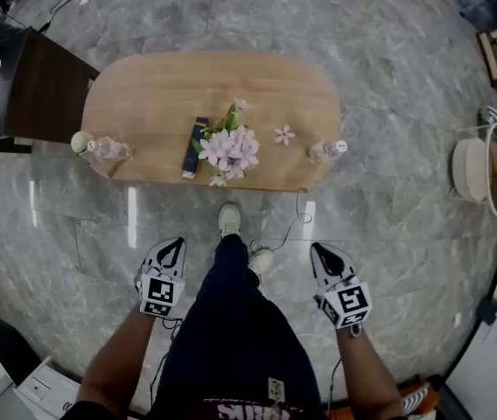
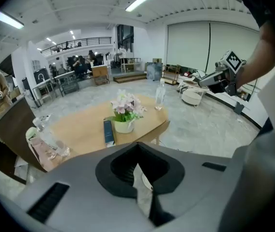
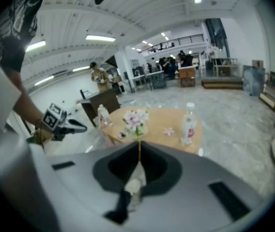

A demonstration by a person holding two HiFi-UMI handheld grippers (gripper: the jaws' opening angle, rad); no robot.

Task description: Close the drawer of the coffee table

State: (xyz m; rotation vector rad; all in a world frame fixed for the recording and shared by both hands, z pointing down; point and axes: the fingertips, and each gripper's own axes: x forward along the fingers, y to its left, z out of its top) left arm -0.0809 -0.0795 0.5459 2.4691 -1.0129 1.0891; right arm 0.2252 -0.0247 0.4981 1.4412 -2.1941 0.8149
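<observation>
**A:** Where is the coffee table?

**B:** Straight ahead of the person's shoes (image 1: 229, 220), on the grey marble floor (image 1: 388, 77). Seen from above, its oval wooden worktop (image 1: 143, 86) has one long edge facing the feet. No view shows the drawer, so I cannot tell how it stands.

**A:** What sits on the worktop?

**B:** A pot of pink flowers (image 1: 231, 147) is close to the near edge, about midway along. A slim dark box (image 1: 195, 147) lies just beside it on the left, and a loose pink blossom (image 1: 284, 135) lies to its right. Further right, by the end, is a clear plastic bottle (image 1: 328, 150). Another clear bottle (image 1: 107, 150) is at the left end, with a pale round thing (image 1: 79, 142) next to it.

**A:** And the tools?

**B:** The left tool (image 1: 171, 245) and the right tool (image 1: 320, 248) hang low on either side of the person's legs. They are well apart from the worktop, with their tips pointing toward it. Each one has its jaws brought together, with nothing between them.

**A:** Anything else nearby?

**B:** A dark brown cabinet (image 1: 43, 86) stands against the worktop's left end.
</observation>
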